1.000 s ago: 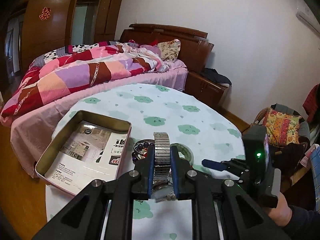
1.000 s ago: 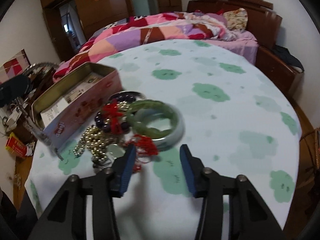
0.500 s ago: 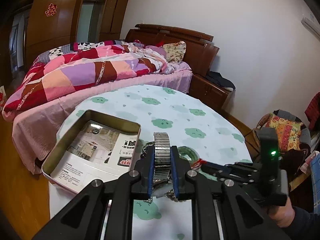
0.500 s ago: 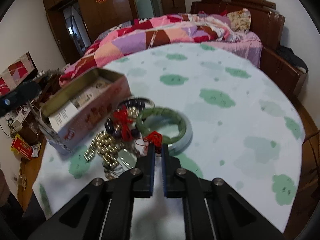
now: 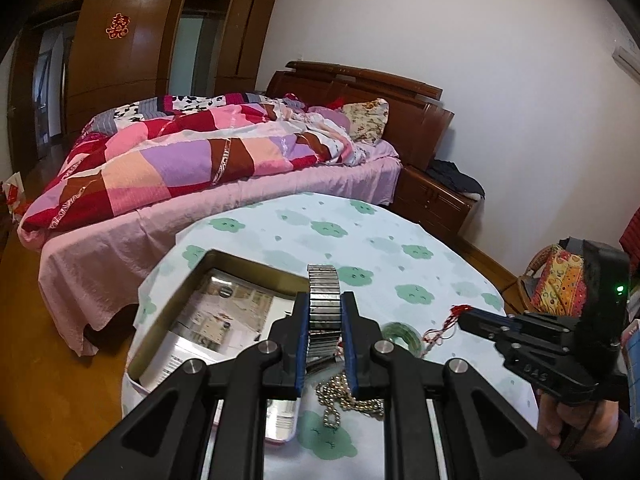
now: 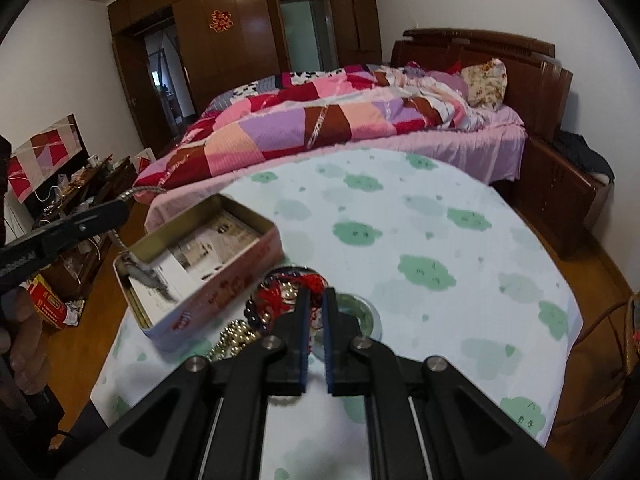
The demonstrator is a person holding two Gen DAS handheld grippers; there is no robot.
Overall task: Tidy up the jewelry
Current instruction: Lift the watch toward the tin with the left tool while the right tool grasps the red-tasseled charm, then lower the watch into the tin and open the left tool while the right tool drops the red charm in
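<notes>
The left gripper (image 5: 325, 312) pinches the metal watch band (image 5: 324, 300) above the tin box (image 6: 208, 280); it should lower fully inside before releasing. The right gripper (image 6: 314, 304) pinches a red cord (image 5: 448, 320).

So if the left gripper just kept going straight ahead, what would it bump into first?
Probably nothing on the table: the left gripper, shut on the watch band, points over the tin toward the bed. Depth is uncertain.

walls white | wardrobe (image 6: 256, 36) dark wood | bed (image 5: 224, 160) patchwork quilt
</notes>
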